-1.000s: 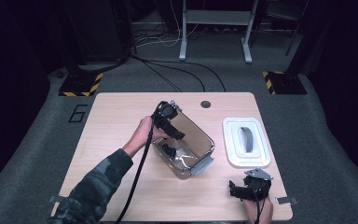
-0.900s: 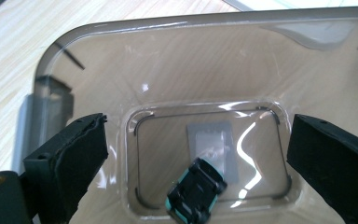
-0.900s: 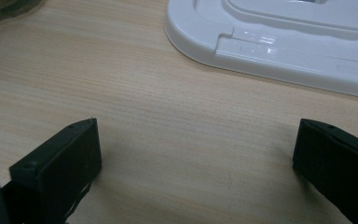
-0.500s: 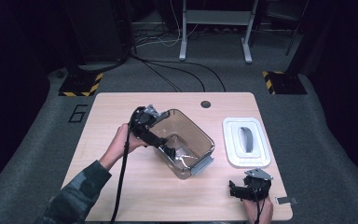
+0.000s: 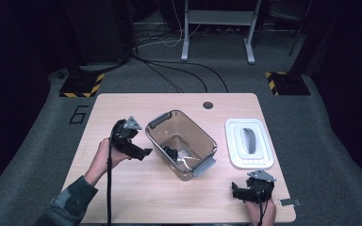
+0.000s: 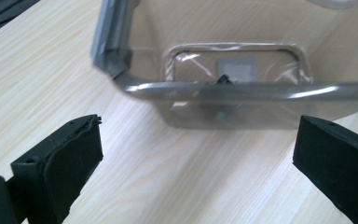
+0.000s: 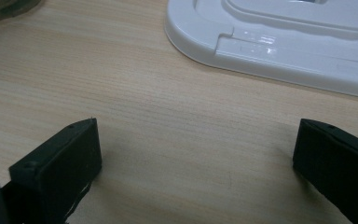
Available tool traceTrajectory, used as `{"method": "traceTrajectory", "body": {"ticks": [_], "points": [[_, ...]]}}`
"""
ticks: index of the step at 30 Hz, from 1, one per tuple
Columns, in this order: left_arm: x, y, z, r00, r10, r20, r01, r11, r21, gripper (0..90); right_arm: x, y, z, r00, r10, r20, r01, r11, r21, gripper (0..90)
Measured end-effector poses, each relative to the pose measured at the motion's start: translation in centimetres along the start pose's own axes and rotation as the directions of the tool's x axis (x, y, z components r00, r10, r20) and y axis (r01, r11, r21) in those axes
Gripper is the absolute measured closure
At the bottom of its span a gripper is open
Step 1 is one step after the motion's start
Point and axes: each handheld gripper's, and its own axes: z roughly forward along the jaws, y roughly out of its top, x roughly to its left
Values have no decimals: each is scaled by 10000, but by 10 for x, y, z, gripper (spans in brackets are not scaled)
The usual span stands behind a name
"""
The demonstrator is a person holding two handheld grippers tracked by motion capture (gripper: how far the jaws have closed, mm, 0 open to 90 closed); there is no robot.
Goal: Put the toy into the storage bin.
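1. Table (image 5: 122,202): light wood, with one bin, one lid and my two grippers on it or over it.
2. Clear bin (image 5: 181,141): sits mid-table, set at an angle, open at the top. Grey latch handles at its far-left and near-right ends. In the left gripper view its near rim (image 6: 242,89) lies across the frame just beyond my jaws.
3. Bin contents: a small dark item (image 5: 170,152) and something pale and glossy (image 5: 186,157) rest on the floor of the bin; I cannot tell what either is.
4. White lid (image 5: 249,142): lies flat on the table right of the bin, apart from it, not fitted. Its near-left corner (image 7: 270,42) shows in the right gripper view.
5. Left gripper (image 5: 141,153): just left of the bin, apart from it; jaws have just been opening, now spread wide with nothing between them.
6. Right gripper (image 5: 236,192): near-right edge of the table, near the lid; jaws spread, empty, only bare wood between them.
7. Progress, my judgement: items loaded, left claw clear. Left to do: take up the lid and close the bin.
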Motion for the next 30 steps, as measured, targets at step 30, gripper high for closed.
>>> {"method": "traceTrajectory", "body": {"ticks": [30], "points": [[19,-136,69,9689,-2175,-1181,2170,9760,-178,0,0,0,0,10000,-14,2,14,10000,11,2]]}}
